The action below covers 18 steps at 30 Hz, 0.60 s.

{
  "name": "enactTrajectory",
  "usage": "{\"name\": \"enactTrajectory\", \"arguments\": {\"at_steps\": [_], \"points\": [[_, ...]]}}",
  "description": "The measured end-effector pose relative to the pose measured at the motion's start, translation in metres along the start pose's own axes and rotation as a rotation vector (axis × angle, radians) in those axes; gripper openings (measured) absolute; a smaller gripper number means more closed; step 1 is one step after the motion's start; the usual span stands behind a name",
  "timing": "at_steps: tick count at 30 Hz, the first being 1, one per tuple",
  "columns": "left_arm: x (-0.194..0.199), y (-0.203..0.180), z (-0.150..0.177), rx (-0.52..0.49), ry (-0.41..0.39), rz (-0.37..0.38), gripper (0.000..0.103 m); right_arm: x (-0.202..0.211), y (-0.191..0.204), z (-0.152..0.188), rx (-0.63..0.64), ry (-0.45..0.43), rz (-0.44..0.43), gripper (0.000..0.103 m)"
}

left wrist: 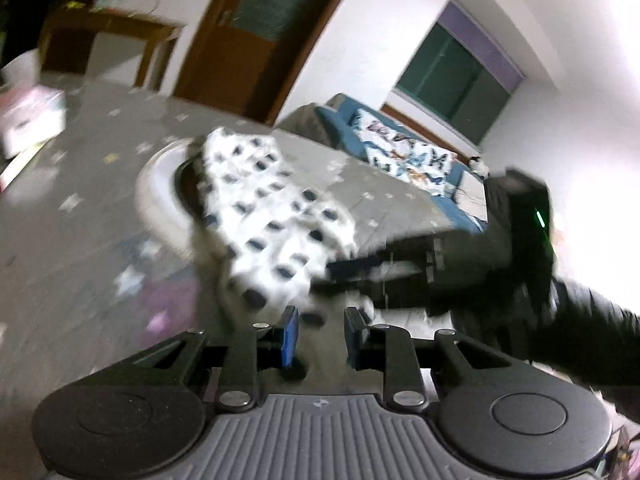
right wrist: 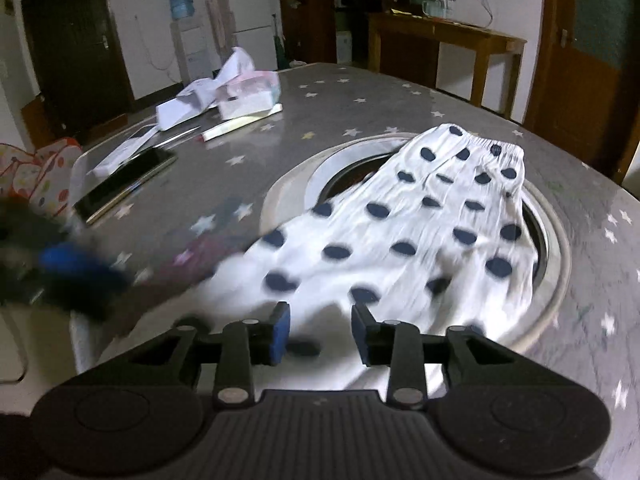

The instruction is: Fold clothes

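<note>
Bench [right wrist: 248, 184]: grey top with a star print, a round metal ring [right wrist: 554, 240] set into its middle. Papers [right wrist: 224, 96] and a phone [right wrist: 124, 182] lie at the far end, well apart from my work.

Clothes: one white garment with dark dots [right wrist: 404, 240], lying flat across the ring with its near edge spilling onto the bench toward me. The gathered elastic waistband [right wrist: 492, 148] is at the far end.

Handling, my judgement: light, thin, limp cloth. It will sag and slide on the smooth top, and it will not hold a crease unless pressed flat. Best hold is the waistband or a corner of the near edge, where the layers bunch thick enough to pinch.

My right fingers [right wrist: 320, 334] stand apart over the near edge of the cloth, nothing pinched between them. My left fingers [left wrist: 322, 334] are also parted, with a clear gap, gripping nothing; the cloth [left wrist: 272, 216] lies just ahead of them.

Hard to read: both views are smeared by motion. The left gripper in the right view is only a dark and blue blur. I cannot tell how many layers the cloth is in, nor whether the near hem lies straight. The ring's inside is mostly covered.
</note>
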State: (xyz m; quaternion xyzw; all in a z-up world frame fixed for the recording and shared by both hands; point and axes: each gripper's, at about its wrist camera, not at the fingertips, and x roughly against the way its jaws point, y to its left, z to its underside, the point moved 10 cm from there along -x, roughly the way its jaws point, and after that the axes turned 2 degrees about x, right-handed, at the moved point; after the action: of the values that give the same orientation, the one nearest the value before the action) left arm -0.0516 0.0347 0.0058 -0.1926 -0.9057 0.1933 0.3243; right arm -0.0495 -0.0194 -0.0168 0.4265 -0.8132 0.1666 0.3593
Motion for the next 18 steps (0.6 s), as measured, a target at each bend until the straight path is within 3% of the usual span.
{"name": "enactTrajectory", "arguments": {"at_steps": [5,9,13,18], "points": [[-0.045,-0.001,-0.017,-0.02,0.01,0.0,0.026,0.008,0.009,0.028,-0.039,-0.01,-0.005,0.041],[-0.071,0.021,-0.012,-0.001,0.058,-0.065,0.026,0.018,0.0,0.039,-0.099,-0.031,-0.009,0.041],[-0.075,0.041,-0.004,0.03,0.084,-0.105,0.026,0.038,-0.028,0.03,-0.188,-0.1,-0.002,0.041],[-0.078,0.046,0.001,0.04,0.095,-0.112,0.026,0.037,-0.092,0.021,-0.283,-0.14,0.116,0.037]]}}
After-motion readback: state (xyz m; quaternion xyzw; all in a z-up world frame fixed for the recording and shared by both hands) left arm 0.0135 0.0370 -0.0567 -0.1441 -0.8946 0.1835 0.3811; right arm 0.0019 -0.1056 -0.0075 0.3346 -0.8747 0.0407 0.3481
